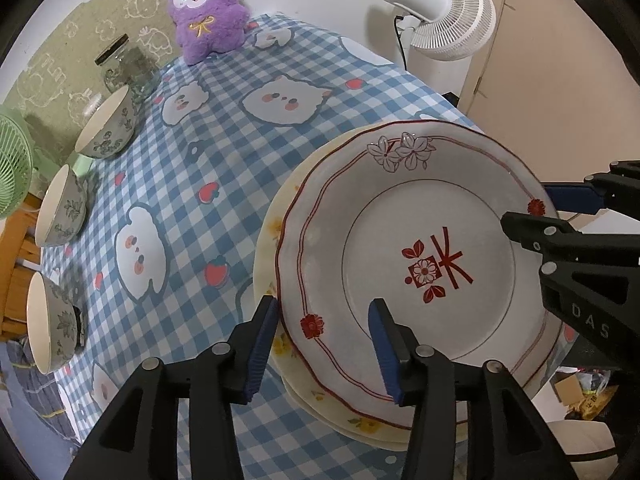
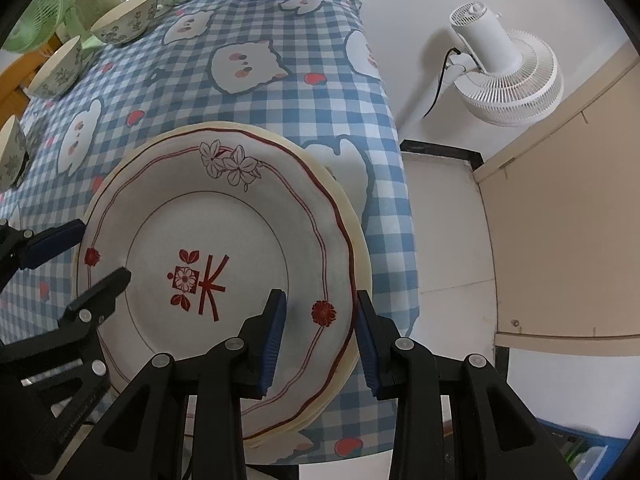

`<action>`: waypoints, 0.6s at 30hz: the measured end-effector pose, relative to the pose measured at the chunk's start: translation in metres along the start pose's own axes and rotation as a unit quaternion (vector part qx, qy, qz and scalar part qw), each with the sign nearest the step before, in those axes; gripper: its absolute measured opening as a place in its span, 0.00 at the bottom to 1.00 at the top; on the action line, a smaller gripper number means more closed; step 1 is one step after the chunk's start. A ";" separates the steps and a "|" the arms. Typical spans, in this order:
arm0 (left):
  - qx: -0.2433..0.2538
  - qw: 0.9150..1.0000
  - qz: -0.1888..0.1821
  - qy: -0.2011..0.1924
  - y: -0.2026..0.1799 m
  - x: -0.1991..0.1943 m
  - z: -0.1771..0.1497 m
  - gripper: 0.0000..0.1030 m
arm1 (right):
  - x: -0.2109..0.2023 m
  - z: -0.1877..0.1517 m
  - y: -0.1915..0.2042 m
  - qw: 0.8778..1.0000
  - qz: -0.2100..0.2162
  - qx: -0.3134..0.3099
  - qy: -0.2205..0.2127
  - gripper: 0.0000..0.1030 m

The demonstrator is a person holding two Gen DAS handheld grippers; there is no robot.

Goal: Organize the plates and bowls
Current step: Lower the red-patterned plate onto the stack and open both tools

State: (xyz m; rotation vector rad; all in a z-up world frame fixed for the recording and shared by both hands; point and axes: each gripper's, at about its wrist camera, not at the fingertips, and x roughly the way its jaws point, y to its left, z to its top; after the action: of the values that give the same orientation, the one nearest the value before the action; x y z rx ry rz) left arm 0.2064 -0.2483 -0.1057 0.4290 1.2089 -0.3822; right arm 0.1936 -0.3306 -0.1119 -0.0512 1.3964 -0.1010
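A white plate with red trim and a red centre motif [image 1: 400, 208] [image 2: 224, 224] lies on top of cream plates with yellow flowers [image 1: 272, 236] [image 2: 349, 210] on the checked tablecloth [image 1: 224, 168]. My left gripper [image 1: 322, 344] [image 2: 104, 250] straddles the plate's left rim, with its pads standing off the rim. Across the plate, my right gripper [image 2: 322, 336] [image 1: 525, 207] straddles the right rim, one pad on the inner slope and one at the outer edge. Three floral bowls [image 1: 108, 124] [image 1: 62, 208] [image 1: 48, 324] stand in a row along the table's left side.
A purple plush toy [image 1: 208, 12] and a glass jar [image 1: 124, 68] stand at the table's far end. A white fan [image 1: 436, 12] [image 2: 504, 64] stands beyond the right edge, and a green fan [image 1: 12, 164] is at the left. The plate stack sits close to the table's right edge [image 2: 404, 240].
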 end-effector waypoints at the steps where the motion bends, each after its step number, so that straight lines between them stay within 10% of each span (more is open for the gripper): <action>1: -0.003 1.000 -0.003 0.000 0.001 0.000 0.001 0.48 | 0.001 0.001 -0.002 1.000 0.004 0.007 0.001 0.36; 18: -0.066 0.997 -0.036 -0.035 0.027 -0.023 0.005 0.74 | -0.035 0.018 0.007 0.995 0.040 0.048 -0.072 0.65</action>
State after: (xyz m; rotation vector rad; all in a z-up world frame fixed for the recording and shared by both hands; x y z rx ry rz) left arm 0.2170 -0.2266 -0.0790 0.2568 1.1758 -0.3726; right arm 0.2060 -0.3201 -0.0748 0.0762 1.2456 -0.0963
